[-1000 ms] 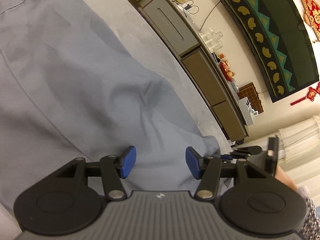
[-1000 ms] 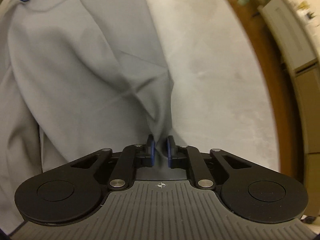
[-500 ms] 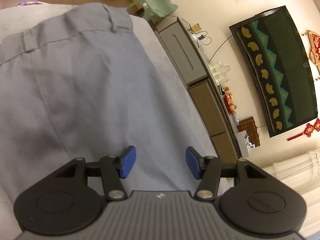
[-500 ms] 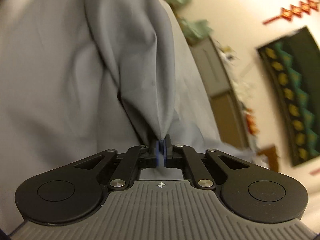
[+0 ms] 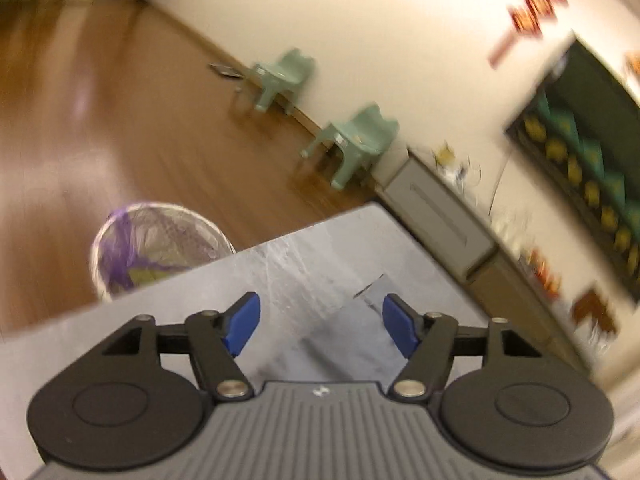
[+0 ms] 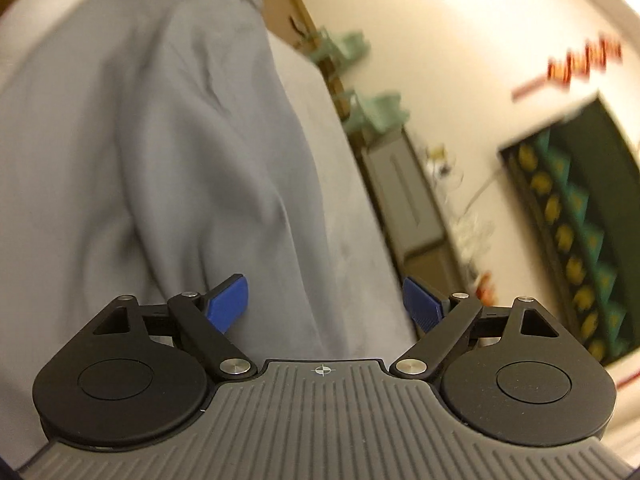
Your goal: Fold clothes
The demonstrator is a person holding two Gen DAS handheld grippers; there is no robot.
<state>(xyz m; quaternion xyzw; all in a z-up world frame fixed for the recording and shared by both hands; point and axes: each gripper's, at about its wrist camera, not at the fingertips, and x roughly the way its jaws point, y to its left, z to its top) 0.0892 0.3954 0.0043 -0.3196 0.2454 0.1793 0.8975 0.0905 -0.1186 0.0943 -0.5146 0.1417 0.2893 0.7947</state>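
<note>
opening right tongs (image 6: pixel 325 304) over grey garment (image 6: pixel 160 160) edge, nothing gripped

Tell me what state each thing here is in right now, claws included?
Left claw: jaws opening, nothing between them.
Right claw: jaws opening, gripping nothing.
Grey-blue cloth garment: lying rumpled on the table, unheld.
Grey table top: bare at this corner.
Round wire basket: standing on the floor, purple-lined.
Two green plastic chairs: upright, unoccupied.

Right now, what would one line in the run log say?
step: release after fold | right gripper: opening, nothing between pads | left gripper: opening, empty | grey garment: lying on table
</note>
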